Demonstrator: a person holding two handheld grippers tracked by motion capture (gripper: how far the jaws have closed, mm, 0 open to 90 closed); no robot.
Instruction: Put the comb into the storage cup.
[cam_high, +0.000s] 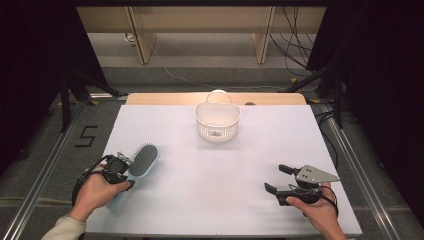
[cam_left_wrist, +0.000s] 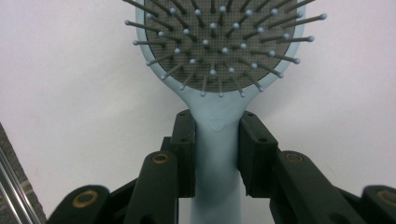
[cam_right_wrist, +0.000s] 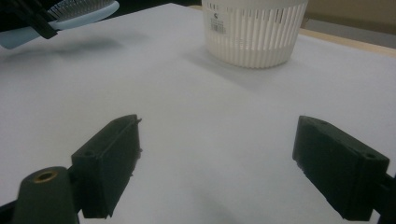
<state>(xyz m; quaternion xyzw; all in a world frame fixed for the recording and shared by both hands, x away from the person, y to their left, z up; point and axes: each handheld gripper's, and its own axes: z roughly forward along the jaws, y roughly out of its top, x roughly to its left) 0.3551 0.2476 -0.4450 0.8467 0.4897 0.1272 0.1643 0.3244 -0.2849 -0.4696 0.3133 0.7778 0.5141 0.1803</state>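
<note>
The brush (cam_high: 143, 160) is near the left edge of the tabletop (cam_high: 225, 165), with a wide bare stretch between it and the basket (cam_high: 217, 121) standing at the far edge. The left gripper (cam_high: 122, 170) has its jaws clamped on the brush's handle just below the head, bristles facing up; the right gripper view shows the brush lifted off the surface. The right gripper (cam_high: 275, 178) sits near the front right corner, level, jaws wide apart and holding nothing, aimed across the tabletop.
</note>
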